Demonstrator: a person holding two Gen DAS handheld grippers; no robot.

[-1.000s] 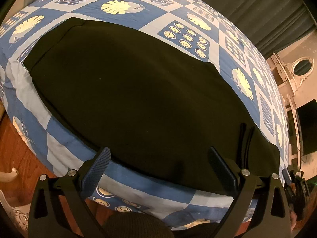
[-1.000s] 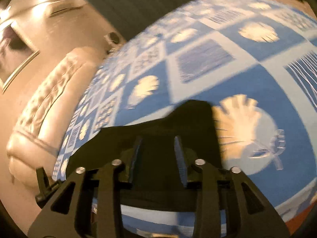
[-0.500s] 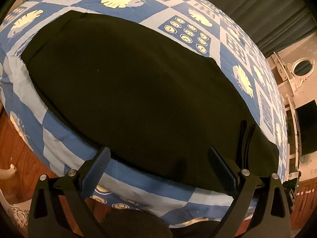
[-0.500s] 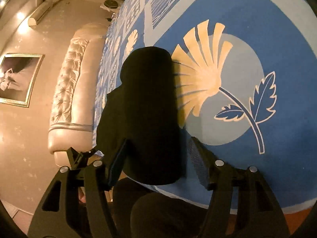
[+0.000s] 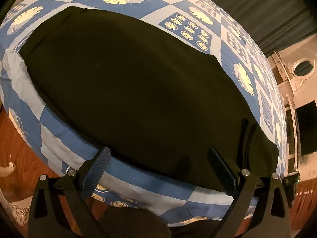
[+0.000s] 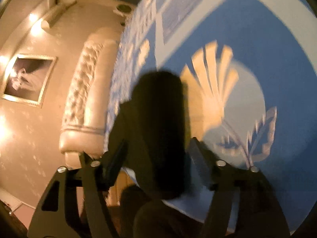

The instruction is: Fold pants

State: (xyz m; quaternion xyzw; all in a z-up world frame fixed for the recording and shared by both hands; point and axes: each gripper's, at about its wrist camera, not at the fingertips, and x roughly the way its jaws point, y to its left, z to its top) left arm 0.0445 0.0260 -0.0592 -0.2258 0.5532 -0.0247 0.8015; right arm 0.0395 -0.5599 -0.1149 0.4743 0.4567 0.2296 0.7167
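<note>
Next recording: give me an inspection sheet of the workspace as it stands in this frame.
Surface: bed with blue patterned bedspread.
Job's things: black pants lying flat near the bed's edge.
Clutter: nothing seen.
Grippers: left gripper open at the pants' near edge; right gripper open, fingers either side of a pants end; view blurred.
Cables: nothing seen.
Surroundings: tufted headboard, framed picture, dark curtain, wooden floor.
</note>
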